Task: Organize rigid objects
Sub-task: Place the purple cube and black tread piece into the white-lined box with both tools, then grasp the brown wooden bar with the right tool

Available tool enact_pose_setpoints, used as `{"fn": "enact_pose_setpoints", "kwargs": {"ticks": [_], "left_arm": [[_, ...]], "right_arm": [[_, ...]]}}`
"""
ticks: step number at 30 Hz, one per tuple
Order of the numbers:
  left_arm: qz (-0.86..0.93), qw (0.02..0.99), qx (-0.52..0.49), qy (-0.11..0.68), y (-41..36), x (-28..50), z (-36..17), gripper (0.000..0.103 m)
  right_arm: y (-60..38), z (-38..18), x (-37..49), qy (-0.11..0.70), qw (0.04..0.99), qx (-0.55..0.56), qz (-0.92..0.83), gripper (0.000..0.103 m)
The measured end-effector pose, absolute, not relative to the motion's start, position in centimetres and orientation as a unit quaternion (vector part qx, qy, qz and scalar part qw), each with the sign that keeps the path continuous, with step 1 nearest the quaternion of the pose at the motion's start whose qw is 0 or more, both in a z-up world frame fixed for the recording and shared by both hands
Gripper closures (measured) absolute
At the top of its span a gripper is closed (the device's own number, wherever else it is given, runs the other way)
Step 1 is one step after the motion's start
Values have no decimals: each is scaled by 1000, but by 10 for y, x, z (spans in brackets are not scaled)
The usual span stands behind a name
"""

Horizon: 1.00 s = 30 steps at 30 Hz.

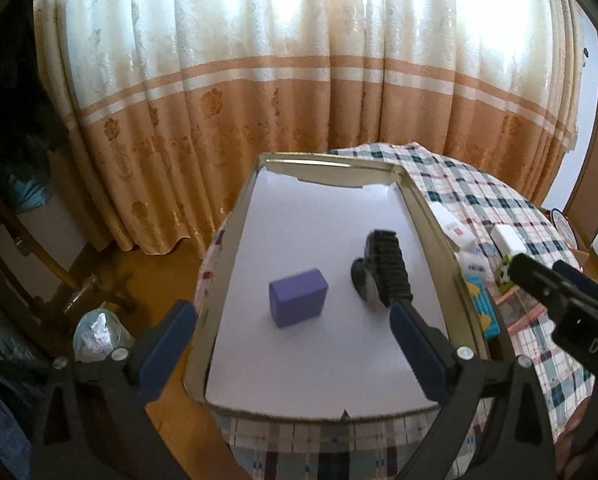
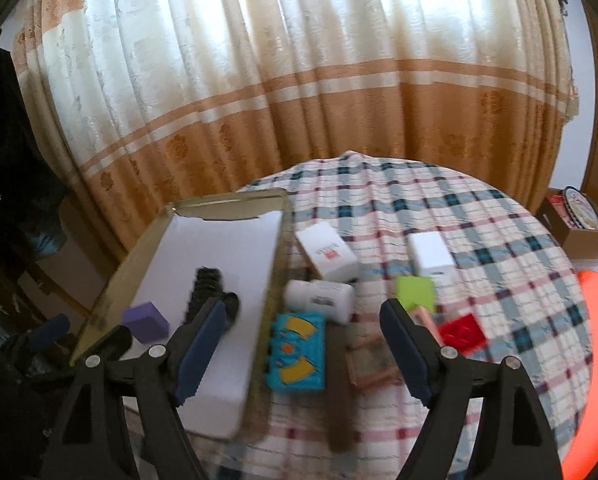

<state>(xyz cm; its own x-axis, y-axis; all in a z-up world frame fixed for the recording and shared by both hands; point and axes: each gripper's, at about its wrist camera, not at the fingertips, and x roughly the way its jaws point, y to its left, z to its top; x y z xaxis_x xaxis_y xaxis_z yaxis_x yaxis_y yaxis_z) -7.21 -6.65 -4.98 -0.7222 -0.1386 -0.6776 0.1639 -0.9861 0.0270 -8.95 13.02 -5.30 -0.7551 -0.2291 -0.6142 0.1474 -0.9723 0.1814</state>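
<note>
Tray (image 1: 431, 216): purple block (image 1: 298, 297) and black tool (image 1: 383, 270) already inside. Cloth (image 2: 479, 216): white boxes (image 2: 329, 256), blue block (image 2: 297, 354), green block (image 2: 415, 292), red block (image 2: 461, 332) not yet sorted. Left gripper (image 1: 293, 350) jaws apart, empty, above tray. Right gripper (image 2: 303, 354) jaws apart, empty, above blue block.

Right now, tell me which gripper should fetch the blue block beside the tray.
Right. The right gripper hangs with open, empty jaws directly above the blue block on the checked cloth. The left gripper faces the tray, over the purple block.
</note>
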Motion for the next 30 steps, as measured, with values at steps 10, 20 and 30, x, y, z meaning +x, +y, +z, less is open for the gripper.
{"fn": "enact_pose_setpoints", "kwargs": {"ticks": [10, 20, 30], "left_arm": [[-930, 64, 361, 29, -47, -58, -56, 4], [-928, 43, 369, 17, -30, -50, -63, 4], [-929, 41, 366, 22, -29, -46, -62, 4]], "right_arm": [[177, -72, -65, -66, 53, 345, -935, 22], [179, -91, -55, -51, 53, 366, -928, 22], [160, -104, -58, -41, 88, 392, -915, 36]]}}
